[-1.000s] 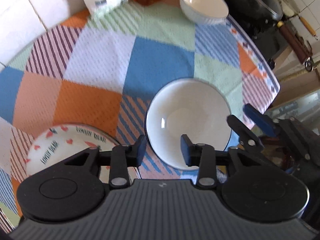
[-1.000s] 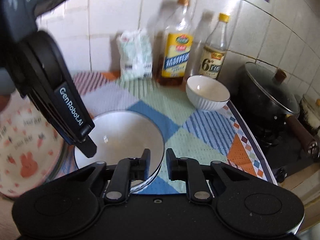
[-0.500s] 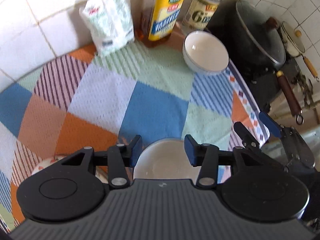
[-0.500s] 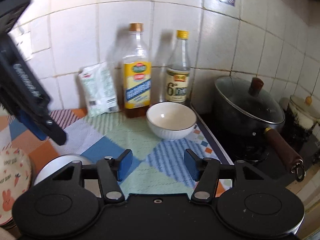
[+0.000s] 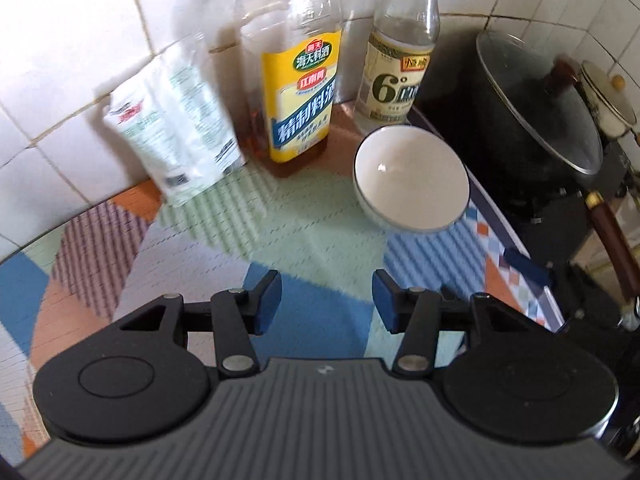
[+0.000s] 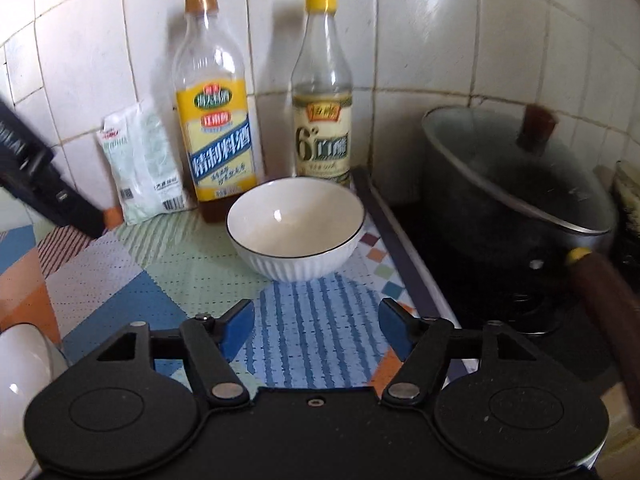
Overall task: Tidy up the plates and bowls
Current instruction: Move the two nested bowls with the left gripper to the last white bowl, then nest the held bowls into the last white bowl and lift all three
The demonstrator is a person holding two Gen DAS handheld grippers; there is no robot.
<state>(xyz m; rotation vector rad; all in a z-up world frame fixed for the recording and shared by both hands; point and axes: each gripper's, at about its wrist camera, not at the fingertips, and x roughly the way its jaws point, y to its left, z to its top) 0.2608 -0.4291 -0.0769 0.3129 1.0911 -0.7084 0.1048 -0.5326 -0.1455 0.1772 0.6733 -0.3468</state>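
Note:
A small white ribbed bowl (image 5: pixel 412 184) with a dark rim stands upright on the patterned mat near the bottles; it also shows in the right wrist view (image 6: pixel 296 228). My left gripper (image 5: pixel 326 300) is open and empty, short of the bowl and to its left. My right gripper (image 6: pixel 316 330) is open wide and empty, just in front of the bowl. The rim of a larger white bowl (image 6: pixel 24 364) shows at the left edge of the right wrist view. The left gripper's body (image 6: pixel 36 176) shows there at the far left.
A yellow-label bottle (image 6: pixel 214 128), a vinegar bottle (image 6: pixel 322 120) and a white packet (image 6: pixel 140 164) stand against the tiled wall. A black lidded pot (image 6: pixel 516 192) with a wooden handle (image 6: pixel 608 304) sits on the stove at right, beyond the mat's edge.
Both grippers moved up and forward from the large white bowl toward the small bowl. The right gripper opened wide. The large bowl and the bear plate left the left view.

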